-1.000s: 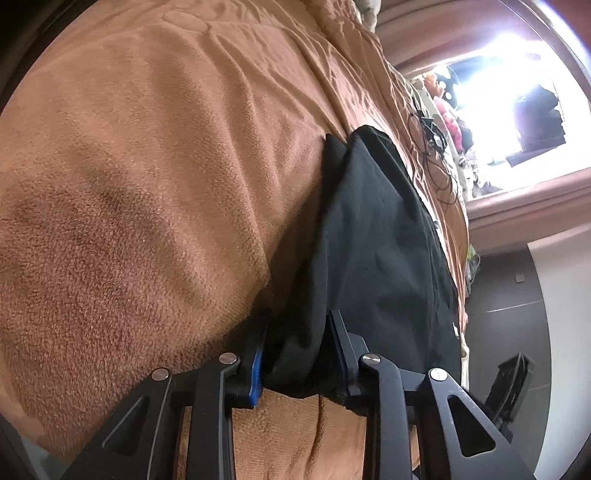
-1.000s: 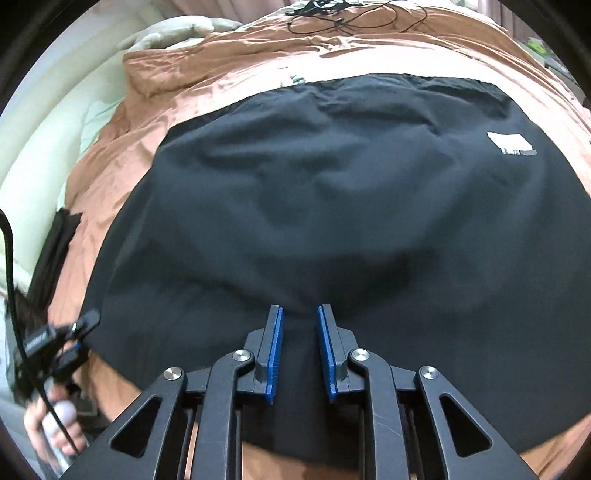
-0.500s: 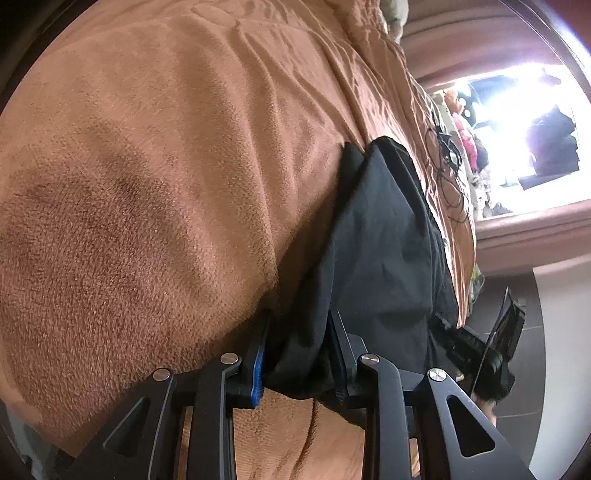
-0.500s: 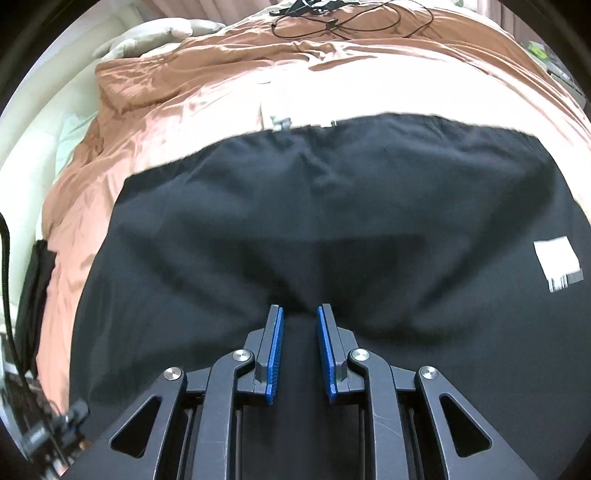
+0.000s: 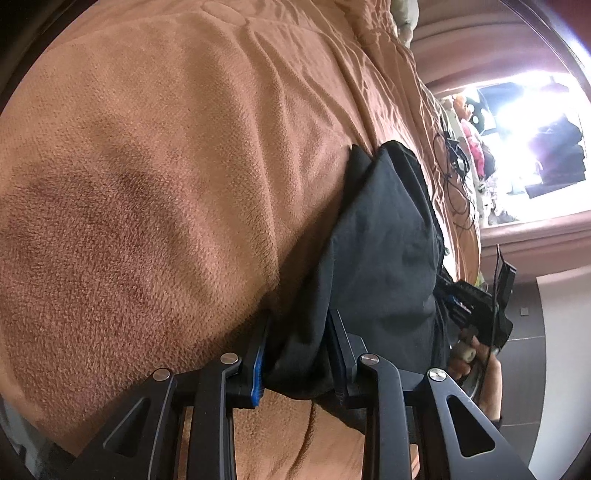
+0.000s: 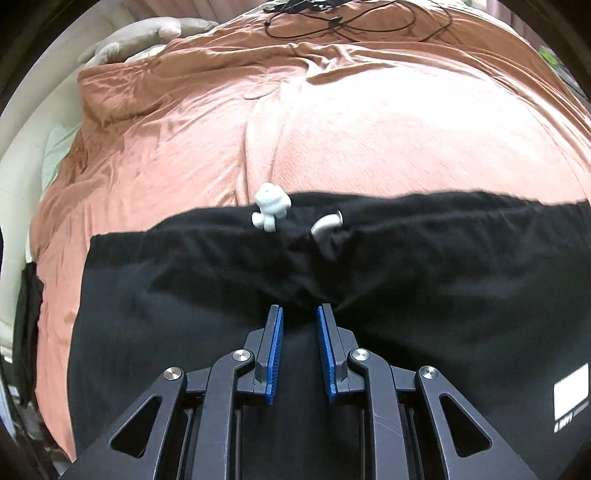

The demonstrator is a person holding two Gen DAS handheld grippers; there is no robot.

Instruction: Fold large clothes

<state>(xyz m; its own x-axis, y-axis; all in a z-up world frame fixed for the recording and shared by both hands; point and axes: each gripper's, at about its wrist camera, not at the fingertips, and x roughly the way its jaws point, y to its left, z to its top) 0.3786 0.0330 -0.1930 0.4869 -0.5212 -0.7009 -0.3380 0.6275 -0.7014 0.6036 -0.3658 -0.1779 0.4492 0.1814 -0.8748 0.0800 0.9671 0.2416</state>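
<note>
A large black garment with a white drawstring at its waistband and a white logo patch lies on a brown bed cover. My right gripper is shut on a bunch of the black cloth near the waistband. In the left wrist view the same black garment runs away from the camera, and my left gripper is shut on its near edge, low over the brown cover.
Black cables lie at the far end of the bed. A pale pillow sits at the far left. A bright window and the other hand-held gripper show in the left wrist view.
The right gripper has pulled the black cloth toward the near edge, so the waistband and drawstring now sit just ahead of its fingers. The left gripper holds its edge, slightly shifted.
</note>
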